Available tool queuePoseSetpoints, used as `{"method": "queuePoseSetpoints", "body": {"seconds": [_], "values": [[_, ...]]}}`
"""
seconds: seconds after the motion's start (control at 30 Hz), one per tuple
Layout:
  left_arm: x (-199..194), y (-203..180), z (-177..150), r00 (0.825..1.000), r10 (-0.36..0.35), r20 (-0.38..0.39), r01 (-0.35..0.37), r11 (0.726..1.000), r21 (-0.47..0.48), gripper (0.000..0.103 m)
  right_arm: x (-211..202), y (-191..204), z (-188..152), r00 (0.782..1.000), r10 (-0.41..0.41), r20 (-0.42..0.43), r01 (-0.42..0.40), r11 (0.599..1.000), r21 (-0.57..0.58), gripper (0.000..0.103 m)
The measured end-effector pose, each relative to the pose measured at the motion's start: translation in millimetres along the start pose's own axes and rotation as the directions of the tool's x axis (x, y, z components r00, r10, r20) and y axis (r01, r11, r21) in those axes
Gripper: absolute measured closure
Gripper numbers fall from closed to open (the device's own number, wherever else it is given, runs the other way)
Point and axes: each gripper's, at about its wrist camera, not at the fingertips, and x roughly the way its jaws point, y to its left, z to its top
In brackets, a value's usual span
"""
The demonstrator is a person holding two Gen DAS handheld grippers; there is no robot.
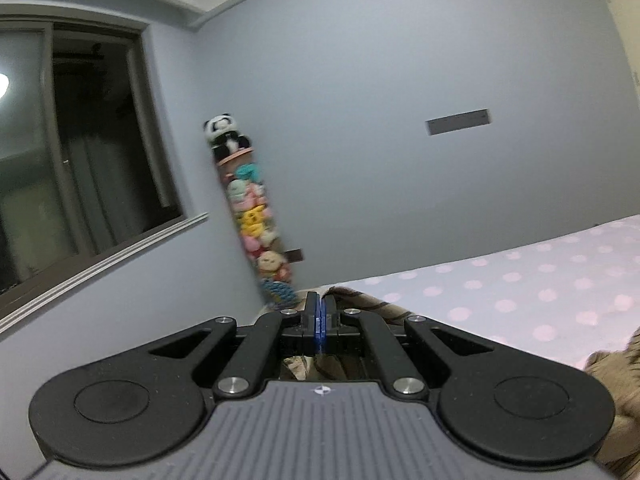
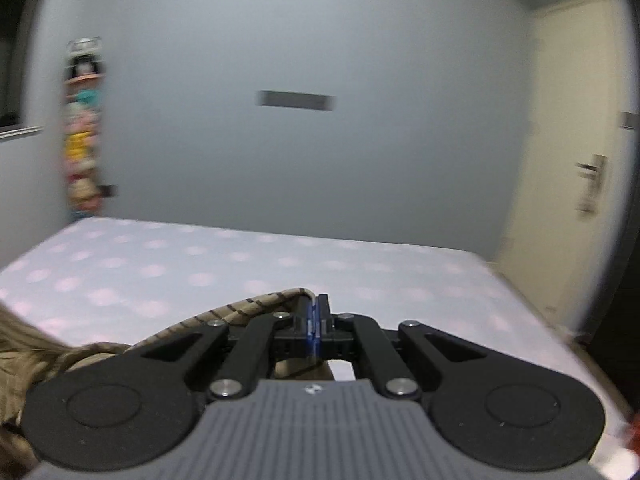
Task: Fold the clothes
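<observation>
Both claws I run, left gripper [image 1: 320, 308] and right gripper [image 2: 316, 312], are clamped on the striped tan garment [image 2: 244, 308]. It hangs bunched and limp over the dotted bedsheet [image 2: 240, 264].

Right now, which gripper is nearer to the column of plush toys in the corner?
Left. The left gripper has the plush toy column close ahead, just left of its fingers. From the right gripper the column stands far off, across the bed.

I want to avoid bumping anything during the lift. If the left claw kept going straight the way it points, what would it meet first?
Probably the grey wall, near the hanging column of plush toys. The left claw, shut on the striped brown garment, points past the corner of the polka-dot bed. Depth is unclear.
</observation>
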Motion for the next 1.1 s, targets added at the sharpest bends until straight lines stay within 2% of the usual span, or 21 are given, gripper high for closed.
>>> {"method": "queuePoseSetpoints", "body": {"seconds": [0.1,0.17,0.27,0.33,0.43,0.53,0.6,0.7,0.8,0.83,0.9,0.97,1.1], "values": [[11,-13,-9,0.999,-0.027,-0.042,0.027,1.0,0.0,0.103,-14,-60,-13,0.994,-0.11,-0.022,0.111,0.994,0.025,0.101],[26,-18,-28,0.994,-0.033,-0.102,0.033,0.999,0.004,0.103,-19,-87,-34,0.985,-0.155,-0.072,0.158,0.986,0.044,0.101],[52,-20,-67,0.974,-0.044,-0.223,0.045,0.999,0.003,0.103,-20,-109,-76,0.968,-0.194,-0.157,0.201,0.979,0.033,0.102],[74,-22,-107,0.939,-0.061,-0.338,0.064,0.998,-0.003,0.103,-18,-106,-107,0.958,-0.189,-0.216,0.198,0.98,0.023,0.102],[103,-27,-171,0.861,-0.084,-0.501,0.098,0.995,0.003,0.103,-21,-106,-152,0.936,-0.165,-0.31,0.18,0.983,0.021,0.102],[117,-34,-224,0.795,-0.088,-0.601,0.134,0.99,0.033,0.103,-32,-99,-191,0.908,-0.137,-0.395,0.159,0.987,0.023,0.102],[125,-35,-250,0.758,-0.086,-0.647,0.152,0.987,0.047,0.103,-43,-101,-207,0.893,-0.126,-0.433,0.149,0.989,0.02,0.101],[132,-37,-276,0.721,-0.076,-0.689,0.181,0.98,0.08,0.103,-48,-106,-224,0.867,-0.105,-0.486,0.141,0.989,0.039,0.101],[130,-47,-295,0.692,-0.081,-0.717,0.218,0.971,0.102,0.102,-55,-103,-237,0.849,-0.07,-0.524,0.126,0.989,0.073,0.101],[129,-49,-297,0.687,-0.086,-0.722,0.231,0.968,0.104,0.101,-56,-101,-240,0.847,-0.061,-0.528,0.121,0.99,0.078,0.1],[123,-52,-297,0.689,-0.098,-0.719,0.251,0.962,0.11,0.093,-58,-99,-239,0.848,-0.053,-0.527,0.116,0.99,0.087,0.096],[116,-56,-295,0.696,-0.111,-0.71,0.272,0.955,0.117,0.079,-64,-97,-237,0.858,-0.039,-0.512,0.108,0.989,0.105,0.092],[89,-73,-276,0.754,-0.176,-0.633,0.347,0.924,0.157,0.073,-75,-86,-227,0.893,-0.009,-0.449,0.079,0.987,0.137,0.088]]}}
